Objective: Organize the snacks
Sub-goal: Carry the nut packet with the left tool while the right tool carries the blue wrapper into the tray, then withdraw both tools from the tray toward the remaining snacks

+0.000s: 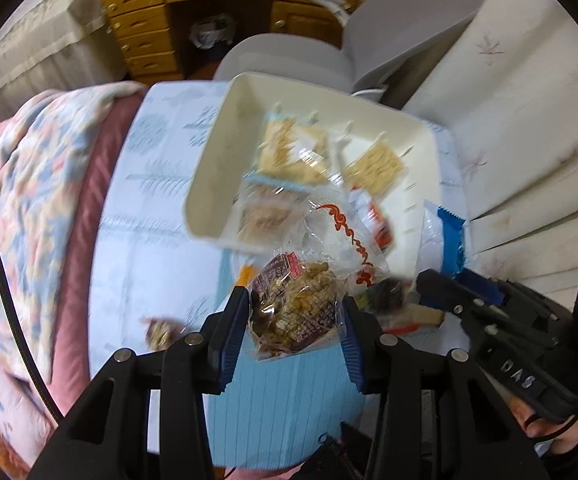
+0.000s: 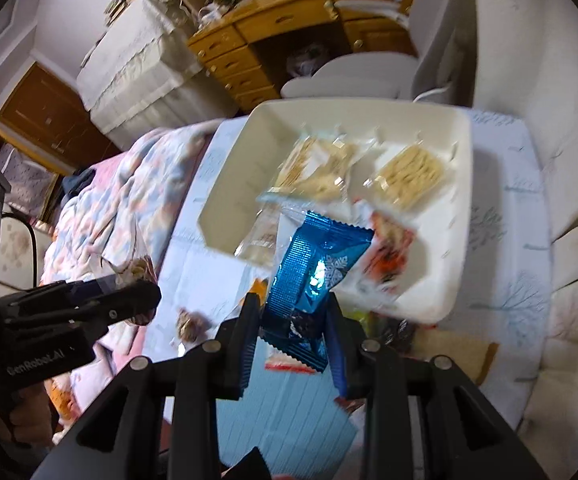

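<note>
Soft indoor light; strong motion blur mid-frame, fisheye bending and dark vignette at edges

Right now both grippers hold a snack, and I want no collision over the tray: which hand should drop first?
Probably right. The right gripper holds the blue packet already overlapping the white tray; the left gripper and its clear-wrapped snack appear just short of the rim.

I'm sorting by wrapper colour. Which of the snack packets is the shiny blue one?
The blue foil packet clamped in the right gripper. The left gripper holds a clear bag of brown snacks.
</note>
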`<state>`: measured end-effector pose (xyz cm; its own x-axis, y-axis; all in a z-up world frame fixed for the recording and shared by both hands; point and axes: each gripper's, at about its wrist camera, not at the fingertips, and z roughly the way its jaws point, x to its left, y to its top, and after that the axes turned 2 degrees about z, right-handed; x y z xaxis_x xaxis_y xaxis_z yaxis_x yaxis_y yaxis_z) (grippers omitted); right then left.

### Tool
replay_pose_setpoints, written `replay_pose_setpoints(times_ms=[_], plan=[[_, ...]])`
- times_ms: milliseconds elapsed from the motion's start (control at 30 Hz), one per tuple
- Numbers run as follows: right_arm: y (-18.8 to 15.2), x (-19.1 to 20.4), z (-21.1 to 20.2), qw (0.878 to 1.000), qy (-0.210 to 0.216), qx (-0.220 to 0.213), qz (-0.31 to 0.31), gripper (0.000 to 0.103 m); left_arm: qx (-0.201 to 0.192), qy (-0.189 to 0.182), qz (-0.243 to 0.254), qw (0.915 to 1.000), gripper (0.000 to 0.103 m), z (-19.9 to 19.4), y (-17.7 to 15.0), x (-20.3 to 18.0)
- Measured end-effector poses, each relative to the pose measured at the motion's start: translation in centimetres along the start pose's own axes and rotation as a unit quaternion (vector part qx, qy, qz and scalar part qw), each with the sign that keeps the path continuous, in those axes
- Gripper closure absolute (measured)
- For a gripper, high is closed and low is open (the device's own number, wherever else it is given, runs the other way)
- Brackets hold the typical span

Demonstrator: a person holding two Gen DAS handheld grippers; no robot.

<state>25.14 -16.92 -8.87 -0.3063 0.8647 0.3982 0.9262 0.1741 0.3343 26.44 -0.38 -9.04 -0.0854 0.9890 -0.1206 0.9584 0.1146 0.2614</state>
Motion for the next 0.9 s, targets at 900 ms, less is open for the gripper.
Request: replay_pose_setpoints(times_ms=[900], plan=[[-0.2, -6.1, -1.3, 0.995, -0.009, -0.061, 0.075, 0.041, -0.047, -0.015, 0.002, 0.9988, 0.033, 2.0, 0.6, -2.0]])
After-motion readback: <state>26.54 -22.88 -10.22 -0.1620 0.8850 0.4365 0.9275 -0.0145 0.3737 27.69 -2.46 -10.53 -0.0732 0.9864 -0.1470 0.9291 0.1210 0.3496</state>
